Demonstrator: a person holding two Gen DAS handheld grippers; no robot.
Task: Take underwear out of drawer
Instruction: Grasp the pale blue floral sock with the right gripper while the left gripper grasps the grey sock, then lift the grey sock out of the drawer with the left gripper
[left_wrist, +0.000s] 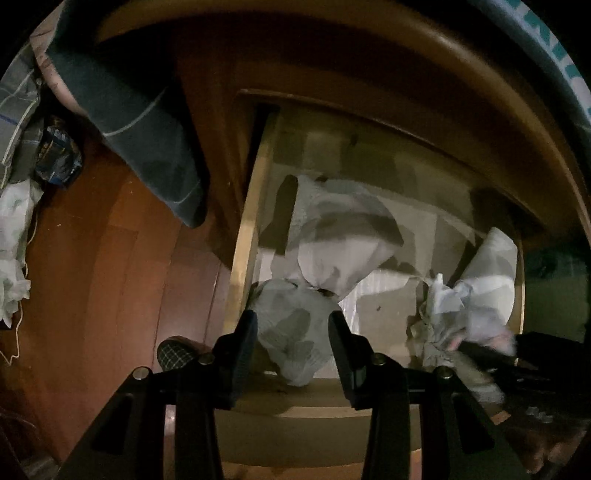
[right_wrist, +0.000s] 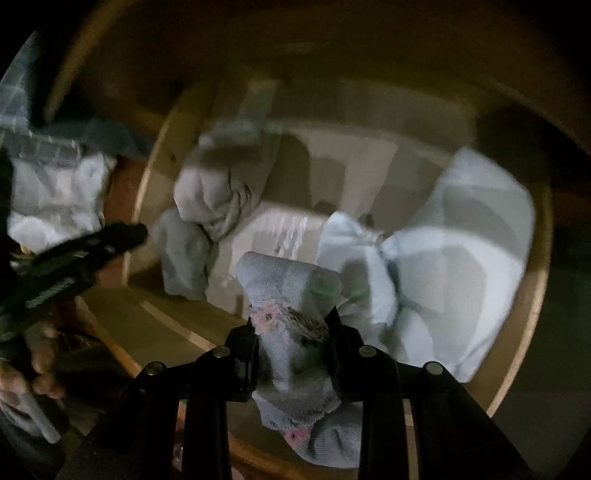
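Right gripper clamped on blurred grey underwear (pink trim); left gripper parted above drawer, contact unclear.

The drawer stands open below both claws. Between the left claw's fingers lies a tied bag, with another bag just beyond it. To its right, the right claw grips underwear, a third bag beside.

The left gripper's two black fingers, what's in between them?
In the left wrist view, a pale knotted cloth bundle lies between the fingers of the left gripper, inside the open drawer. The fingers stand apart on either side of it.
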